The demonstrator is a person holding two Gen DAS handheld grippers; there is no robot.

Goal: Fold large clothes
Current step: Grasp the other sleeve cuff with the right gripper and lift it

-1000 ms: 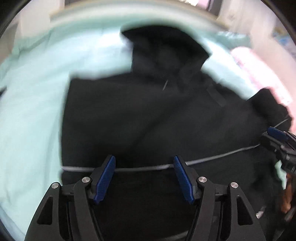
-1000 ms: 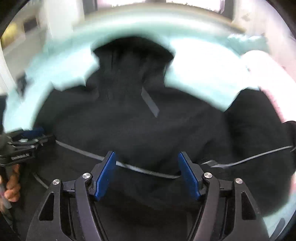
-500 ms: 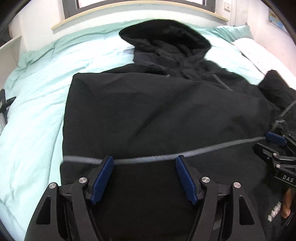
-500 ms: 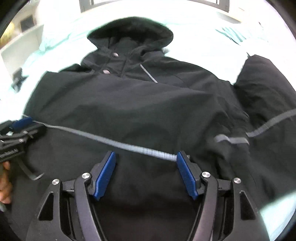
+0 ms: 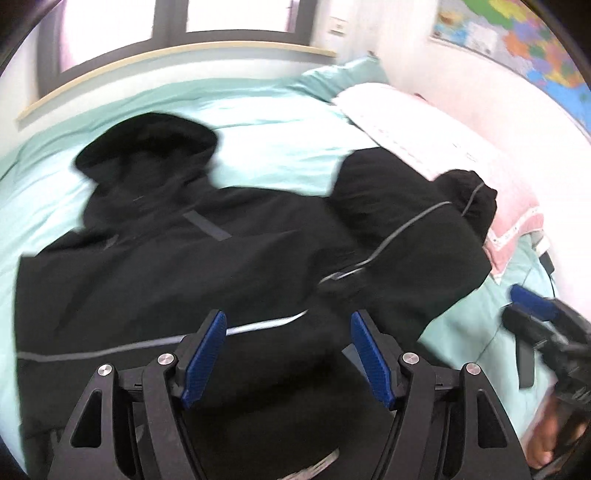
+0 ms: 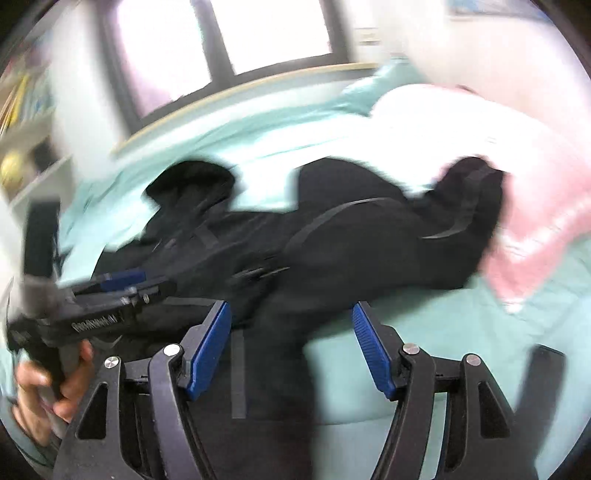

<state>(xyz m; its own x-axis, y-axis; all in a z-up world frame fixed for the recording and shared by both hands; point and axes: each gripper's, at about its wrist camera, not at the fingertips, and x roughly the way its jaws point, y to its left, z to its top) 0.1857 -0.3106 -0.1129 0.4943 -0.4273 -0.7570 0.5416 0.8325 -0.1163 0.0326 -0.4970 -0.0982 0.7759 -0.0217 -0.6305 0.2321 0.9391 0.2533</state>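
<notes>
Left wrist view: a black hooded jacket [image 5: 207,266] lies spread on the mint-green bedspread [image 5: 280,122], its hood [image 5: 147,147] toward the window [image 5: 177,26] and one sleeve [image 5: 417,218] thrown out to the side against the pink pillow [image 5: 436,140]. The left gripper [image 5: 288,354] hovers over the lower body of the jacket with its blue pads set wide and nothing between them; a grey reflective stripe [image 5: 147,345] crosses the cloth just beyond the fingertips. The right gripper [image 5: 532,306] shows at the frame edge, blurred, over bare bedspread.

Right wrist view: the right gripper [image 6: 291,347] is likewise spread wide and empty, poised above the jacket's edge where black cloth meets bedspread; the left gripper [image 6: 110,291] appears side-on in the person's hand [image 6: 48,380]. Motion blur softens both views.

Progress, as judged: the near side panel seems laid over the body, though blur leaves this uncertain. The outstretched sleeve, the hood and the lengthwise folds appear not yet done.
</notes>
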